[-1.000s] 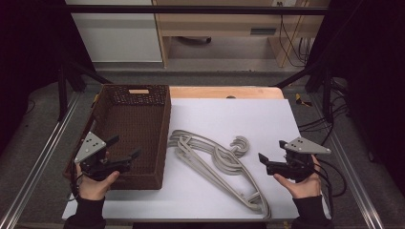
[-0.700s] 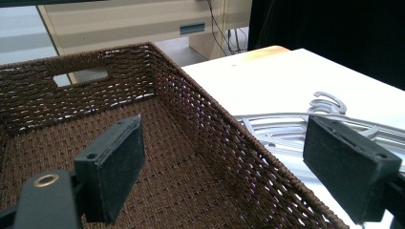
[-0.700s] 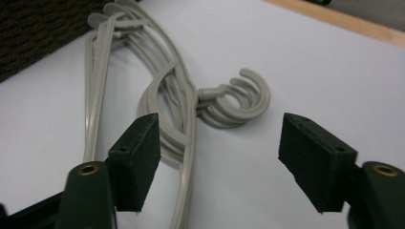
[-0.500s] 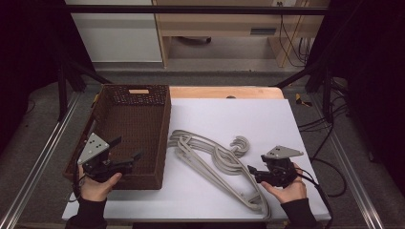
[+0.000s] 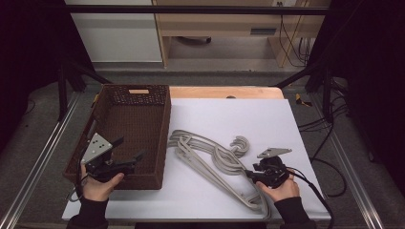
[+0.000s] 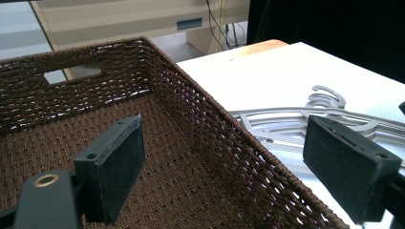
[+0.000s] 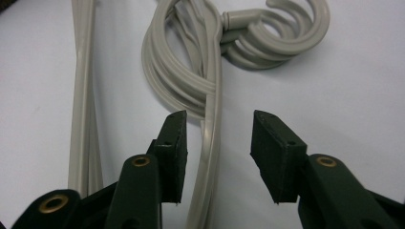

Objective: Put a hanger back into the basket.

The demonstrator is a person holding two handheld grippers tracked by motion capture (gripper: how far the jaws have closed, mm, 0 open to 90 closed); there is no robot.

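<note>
White tabletop under dark surroundings. At 8 o'clock, left gripper over empty basket, jaws spread wide, holding nothing. Hangers heaped at centre, none yet in basket. At 4 o'clock, right gripper low, jaws part-open astride one hanger arm, not yet clamped.

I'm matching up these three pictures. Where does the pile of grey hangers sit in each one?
High view: hangers at centre, right of the basket.
Left gripper view: hangers at right, beyond the basket wall.
Right gripper view: hangers ahead, one bar between the open jaws.
Shared landmark: the curled hooks.
</note>
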